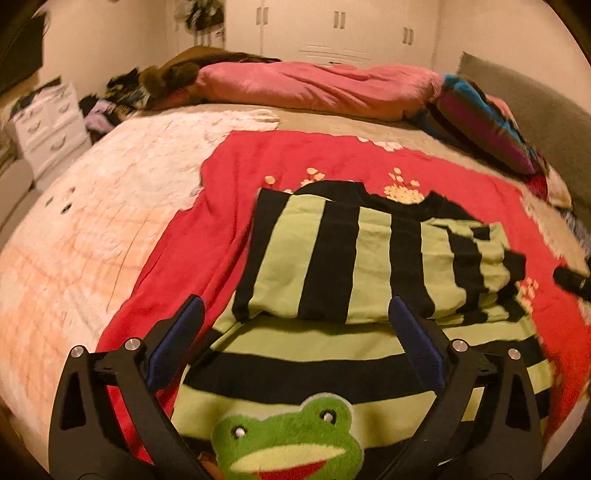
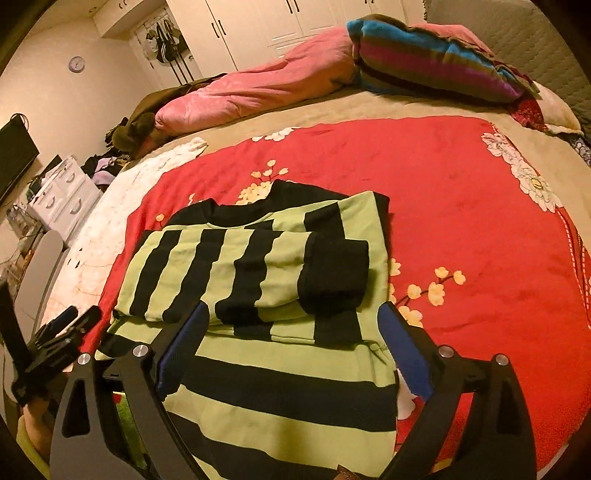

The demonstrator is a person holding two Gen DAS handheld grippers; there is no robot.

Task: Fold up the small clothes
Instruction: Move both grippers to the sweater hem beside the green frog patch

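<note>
A green-and-black striped sweater (image 1: 332,258) (image 2: 258,373) lies flat on a red flowered blanket (image 1: 369,158) (image 2: 443,206). Its sleeves are folded across the chest, and one black cuff (image 2: 332,277) rests on top. A green frog patch (image 1: 288,439) shows at its near edge. My left gripper (image 1: 295,306) hangs open above the sweater's near part, with nothing between its blue pads (image 1: 177,332). My right gripper (image 2: 295,310) is open too, above the sweater's near right side, and holds nothing. Each gripper shows in the other's view: the right (image 1: 572,280), the left (image 2: 66,325).
The blanket covers a bed. A pink quilt (image 1: 314,88) (image 2: 258,92) and a striped pillow (image 1: 484,122) (image 2: 432,59) lie along its far side. White drawers (image 1: 48,125) (image 2: 62,195) stand to the left, wardrobe doors (image 1: 340,26) behind. A grey headboard (image 1: 535,110) is on the right.
</note>
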